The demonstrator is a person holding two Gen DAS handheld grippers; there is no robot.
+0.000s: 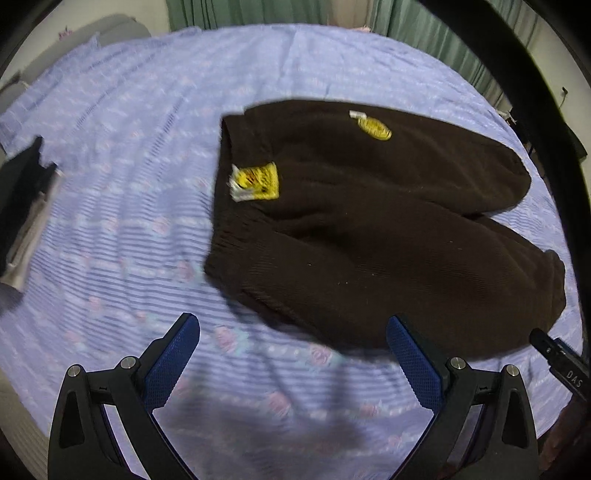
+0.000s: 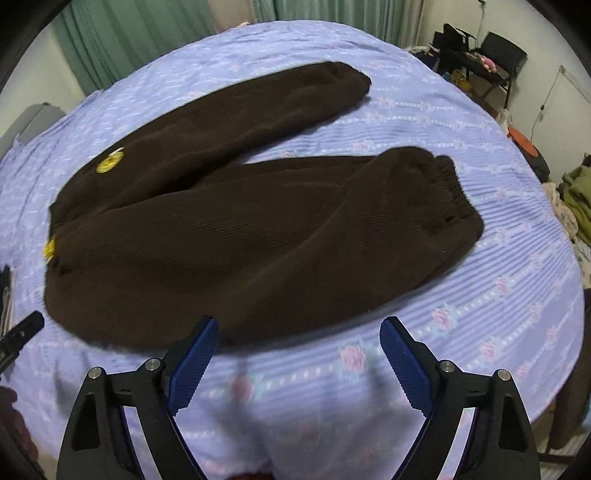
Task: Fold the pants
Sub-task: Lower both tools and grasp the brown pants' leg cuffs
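Note:
Dark brown pants (image 1: pixel 369 221) lie flat on a lilac flowered bedsheet (image 1: pixel 129 129). The waistband is at the left in the left wrist view, with a yellow tag (image 1: pixel 256 181) and a round yellow patch (image 1: pixel 375 129). In the right wrist view the pants (image 2: pixel 221 240) spread their two legs to the right, ending in a far cuff (image 2: pixel 351 79) and a near cuff (image 2: pixel 454 199). My left gripper (image 1: pixel 293 326) hangs open just above the near edge at the waist end. My right gripper (image 2: pixel 300 326) is open over the near leg's edge. Nothing is between either pair of blue pads.
A black and grey object (image 1: pixel 22 206) lies on the sheet at the far left. Green curtains (image 2: pixel 129 33) hang behind the bed. A black chair and clutter (image 2: pixel 491 55) stand beyond the bed's right side, with clothes piled (image 2: pixel 576 206) there.

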